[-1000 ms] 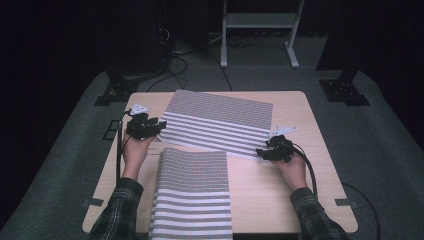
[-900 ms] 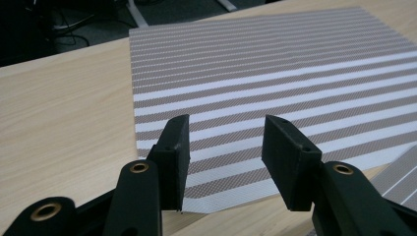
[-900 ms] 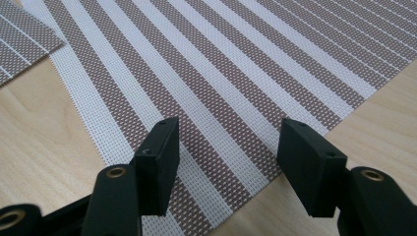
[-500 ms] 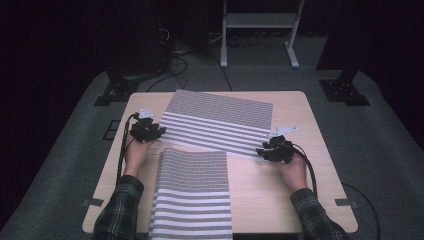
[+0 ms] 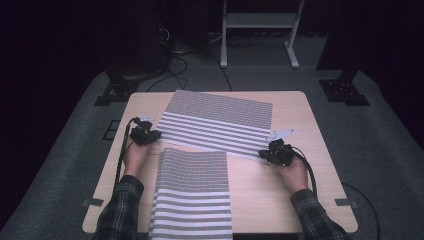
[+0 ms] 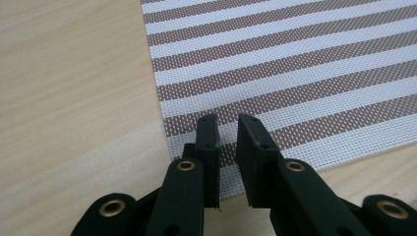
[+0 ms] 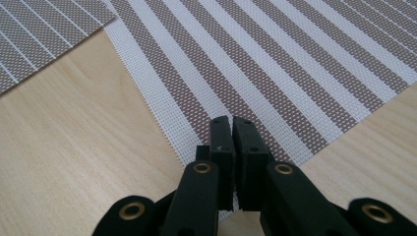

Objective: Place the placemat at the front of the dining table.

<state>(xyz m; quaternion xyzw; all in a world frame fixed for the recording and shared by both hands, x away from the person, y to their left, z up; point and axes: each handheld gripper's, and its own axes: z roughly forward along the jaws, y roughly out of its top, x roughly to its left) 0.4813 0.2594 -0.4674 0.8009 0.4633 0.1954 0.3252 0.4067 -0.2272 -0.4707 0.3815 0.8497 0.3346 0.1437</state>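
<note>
Pinching the far striped mat [image 5: 215, 122] at opposite corners, both tongs [image 6: 227, 129] [image 7: 232, 129] hide the edge they have just closed on.

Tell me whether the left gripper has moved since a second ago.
Yes. The left gripper slid toward the person along the far placemat's left edge, down to its near-left corner; its jaws have just been closing there.

The far mat [image 5: 217, 122] is woven in brown and white stripes, fine ones at its far part and broad bands nearer. The near mat [image 5: 192, 195] carries the same brown-and-white stripes, fine above and broad below. The table [image 5: 300, 115] is pale wood-grain. Both grippers [image 6: 227, 129] [image 7: 231, 129] are black with brass-coloured rivets. The sleeves [image 5: 120, 210] are dark plaid.
</note>
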